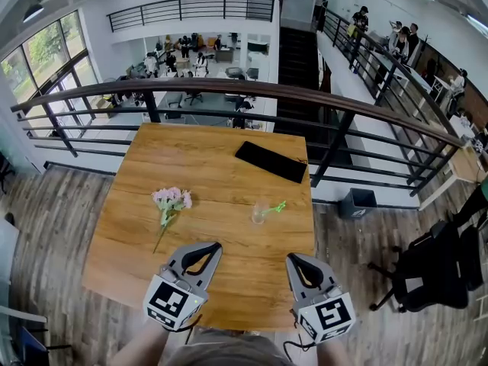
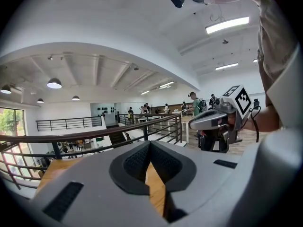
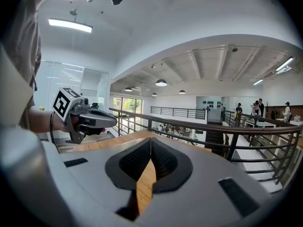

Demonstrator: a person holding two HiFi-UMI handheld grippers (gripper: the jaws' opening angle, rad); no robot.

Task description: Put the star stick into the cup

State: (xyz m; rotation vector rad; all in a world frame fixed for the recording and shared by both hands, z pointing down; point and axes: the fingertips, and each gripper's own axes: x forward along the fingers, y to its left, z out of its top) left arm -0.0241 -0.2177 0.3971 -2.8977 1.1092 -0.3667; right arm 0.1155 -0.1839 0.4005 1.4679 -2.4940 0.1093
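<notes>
Star stick (image 1: 277, 205) is leaning in the clear cup (image 1: 260, 213) near the middle of the wooden table (image 1: 252, 280), its green end poking out past the rim. Nearest the person, the left gripper (image 1: 214, 246) and right gripper (image 1: 293, 259) are hovering over the table's near edge, each with its jaws pressed together on nothing. A pink flower bunch (image 1: 171, 199) is lying left of the cup, and a flat black slab (image 1: 271, 161) is sitting beyond, near the railing (image 1: 229, 90).

Wooden table (image 1: 221, 269) holds a flat black slab (image 1: 271, 162) at the far right, a pink flower bunch (image 1: 169, 203) lying left, and a clear cup (image 1: 260, 213) mid-right with a green stick (image 1: 277, 206) at it.
</notes>
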